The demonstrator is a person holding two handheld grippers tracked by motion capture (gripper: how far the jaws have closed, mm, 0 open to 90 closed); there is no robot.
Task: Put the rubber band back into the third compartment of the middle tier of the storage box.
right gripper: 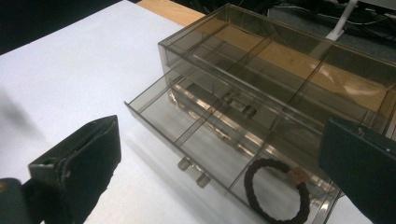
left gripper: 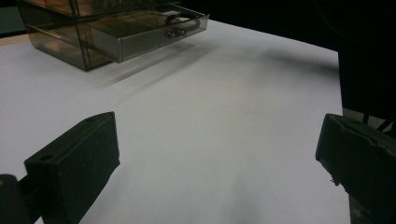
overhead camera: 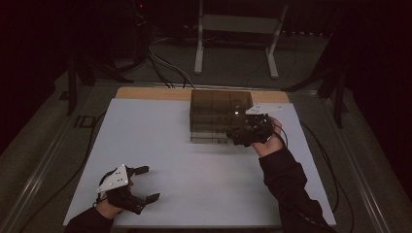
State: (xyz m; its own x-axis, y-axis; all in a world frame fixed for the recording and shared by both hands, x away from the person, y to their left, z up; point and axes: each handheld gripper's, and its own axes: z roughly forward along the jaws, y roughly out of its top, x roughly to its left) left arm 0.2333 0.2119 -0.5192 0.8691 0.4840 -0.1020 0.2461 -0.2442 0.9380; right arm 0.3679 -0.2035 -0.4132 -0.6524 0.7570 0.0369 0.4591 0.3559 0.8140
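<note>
A smoky clear drawer box stands at the back middle of the white table cover. Its lower drawer is pulled out, and a dark braided hair tie with a tan band lies flat in the drawer's near compartment. My right gripper hovers at the box's front right, over the drawer, open with nothing between its fingers. My left gripper rests low near the table's front left, open and empty, pointing across the cover toward the box and its open drawer.
A strip of bare wooden tabletop shows behind the white cover. Beyond the table, a white stand's legs and dark cables lie on the floor. Cables also trail down the table's right side.
</note>
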